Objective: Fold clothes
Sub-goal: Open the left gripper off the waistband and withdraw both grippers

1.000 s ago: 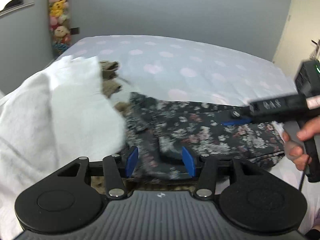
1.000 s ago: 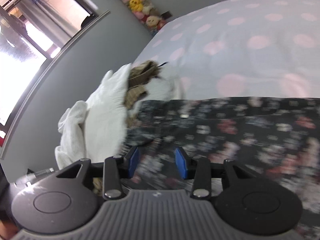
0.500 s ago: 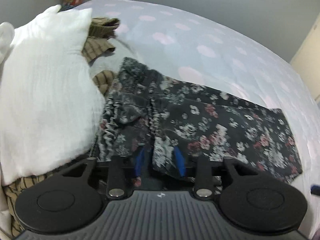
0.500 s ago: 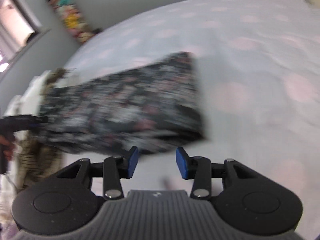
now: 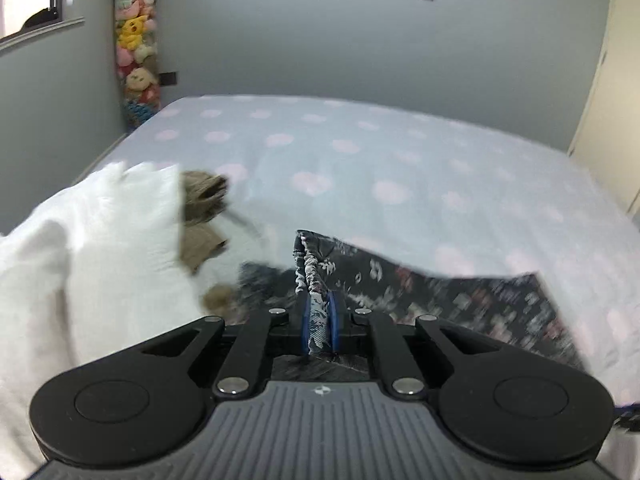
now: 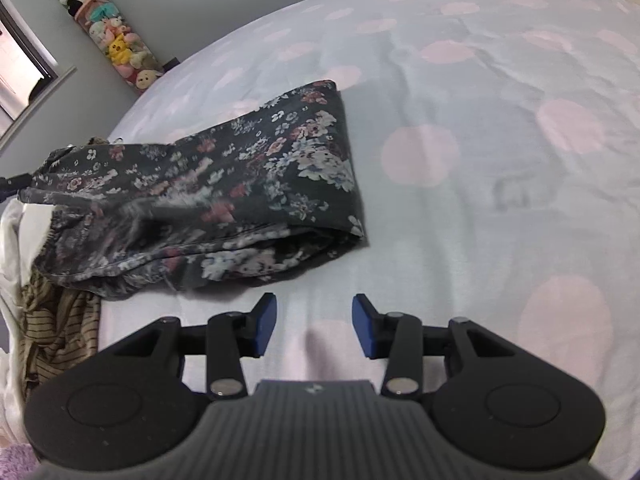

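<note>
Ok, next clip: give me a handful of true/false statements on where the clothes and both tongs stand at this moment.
1. The left tongs pinch the elastic edge of the dark floral fabric garment. True; its jaws are closing on the fabric.
2. The right tongs grip the floral garment. False: they stand open over bare sheet, nothing between them.
3. The bed sheet is pale blue with pink dots. True.
4. The white fluffy cloth lies on top of the floral garment. False: it lies beside it, at the left tongs' end.
5. A brown striped garment lies beside the white cloth. True.
</note>
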The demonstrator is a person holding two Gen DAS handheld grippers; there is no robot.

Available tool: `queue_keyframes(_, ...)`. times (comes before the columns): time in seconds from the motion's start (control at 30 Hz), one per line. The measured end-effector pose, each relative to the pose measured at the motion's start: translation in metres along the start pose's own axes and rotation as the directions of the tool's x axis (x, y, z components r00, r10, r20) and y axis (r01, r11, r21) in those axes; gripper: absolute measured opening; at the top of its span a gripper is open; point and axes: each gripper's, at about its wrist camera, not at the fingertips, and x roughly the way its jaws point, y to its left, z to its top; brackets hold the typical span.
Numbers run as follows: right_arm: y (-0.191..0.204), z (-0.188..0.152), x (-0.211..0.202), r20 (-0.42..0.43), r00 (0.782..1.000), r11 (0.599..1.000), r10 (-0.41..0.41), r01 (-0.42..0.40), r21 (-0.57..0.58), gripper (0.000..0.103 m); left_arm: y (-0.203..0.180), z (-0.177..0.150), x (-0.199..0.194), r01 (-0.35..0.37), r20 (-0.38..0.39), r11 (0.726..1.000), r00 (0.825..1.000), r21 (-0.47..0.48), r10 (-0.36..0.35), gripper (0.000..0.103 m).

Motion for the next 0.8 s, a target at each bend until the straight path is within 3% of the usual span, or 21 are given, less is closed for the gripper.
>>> queue_keyframes(0.1, -0.004, -0.003, 0.001, -0.005, 1.0, 1.0, 0.001, -0.001, 0.004, 0.045, 0.02, -0.016, 0.016, -0.056, -0.064, 0.998, 0.996, -0.023, 0.054, 0.008)
queue_keyframes(0.2, -0.012, -0.004, 0.0, -0.005, 1.0, 1.0, -0.01, 0.01, 0.026, 0.045, 0.032, -0.031, 0.028, -0.028, -0.098, 0.999, 0.995, -0.046, 0.024, 0.008)
queue_keyframes(0.33, -0.017, -0.002, -0.002, 0.002, 1.0, 0.999, -0.031, 0.031, 0.036, 0.045, 0.035, -0.04, 0.033, -0.023, -0.082, 0.999, 0.996, -0.04, 0.02, 0.01)
queue_keyframes(0.5, -0.016, 0.0, -0.001, 0.004, 0.999, 0.999, -0.033, 0.032, 0.037, 0.046, 0.035, -0.05, 0.012, -0.052, -0.063, 0.996, 0.997, -0.076, 0.047, 0.047)
queue_keyframes(0.53, -0.016, 0.0, 0.0, 0.001, 1.0, 0.999, -0.032, 0.031, 0.037, 0.046, 0.035, -0.053, 0.006, -0.051, -0.058, 0.995, 0.997, -0.088, 0.046, 0.047)
queue_keyframes(0.63, -0.012, -0.003, 0.003, -0.009, 1.0, 0.999, -0.023, 0.023, 0.03, 0.046, 0.04, -0.062, -0.004, -0.027, -0.069, 0.988, 0.997, -0.15, 0.017, 0.047)
queue_keyframes(0.8, -0.003, -0.008, 0.006, -0.02, 1.0, 1.0, -0.006, 0.006, 0.012, 0.046, 0.054, -0.078, 0.002, 0.025, -0.118, 0.942, 0.991, -0.335, -0.068, 0.047)
